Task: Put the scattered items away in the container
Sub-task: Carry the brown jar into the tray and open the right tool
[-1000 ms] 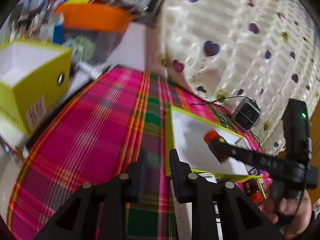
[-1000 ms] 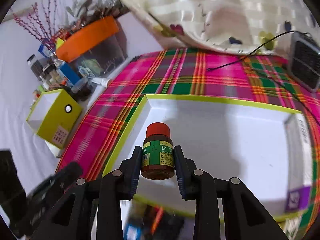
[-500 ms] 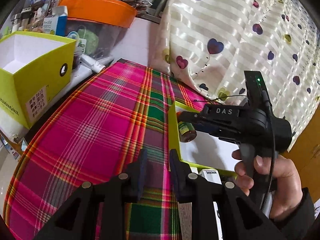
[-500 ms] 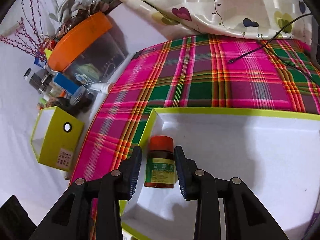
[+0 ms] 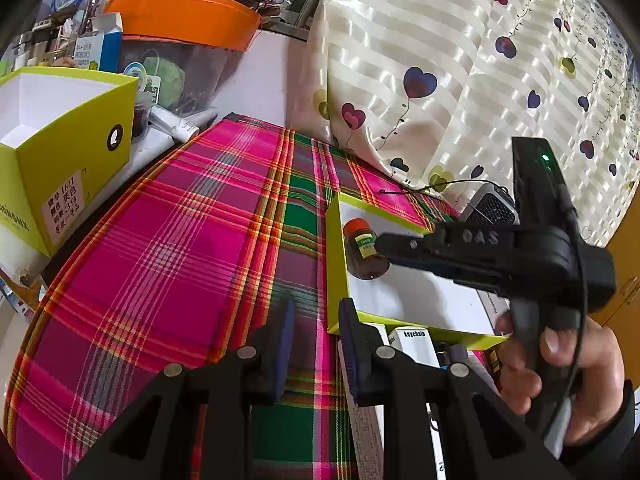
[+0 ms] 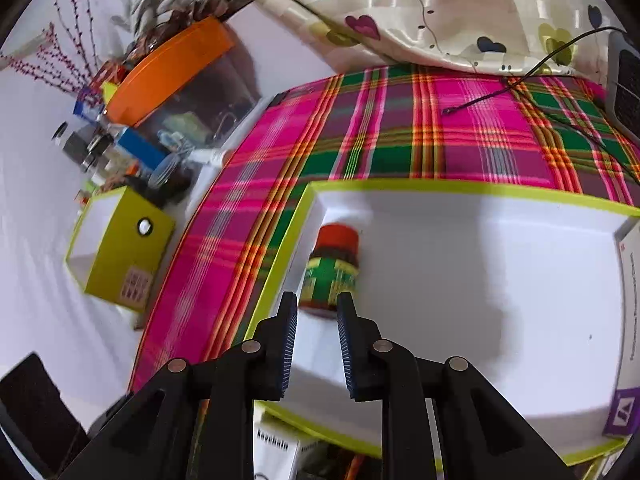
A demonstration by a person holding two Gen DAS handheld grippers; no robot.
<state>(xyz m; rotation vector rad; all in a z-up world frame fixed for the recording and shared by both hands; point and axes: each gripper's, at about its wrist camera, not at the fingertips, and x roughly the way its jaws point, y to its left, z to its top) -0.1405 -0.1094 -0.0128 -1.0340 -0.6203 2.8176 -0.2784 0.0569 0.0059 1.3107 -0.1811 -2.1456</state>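
Note:
A brown bottle with a red cap and green label [image 6: 332,268] lies on its side in the left corner of the white tray with a lime rim [image 6: 440,186]. My right gripper [image 6: 318,312] hovers just behind the bottle's base, shut to a narrow gap with nothing between its pads. From the left wrist view the right gripper [image 5: 380,244] reaches over the tray [image 5: 334,264], its tips beside the bottle [image 5: 360,246]. My left gripper [image 5: 316,320] hangs over the plaid cloth at the tray's near left corner, slightly open and holding nothing.
A white and purple box [image 6: 628,320] lies at the tray's right end. Small boxes, one marked keychain [image 5: 412,344], lie by the tray's near edge. A lime box [image 5: 60,168] and an orange-lidded bin [image 5: 180,12] stand at left. A small grey fan [image 5: 492,208] and a black cable [image 6: 500,88] are at back right.
The right gripper lowered the bottle into the tray's left corner, let it go and drew back with its jaws narrowed. The bottle now lies free. The left gripper stayed in place.

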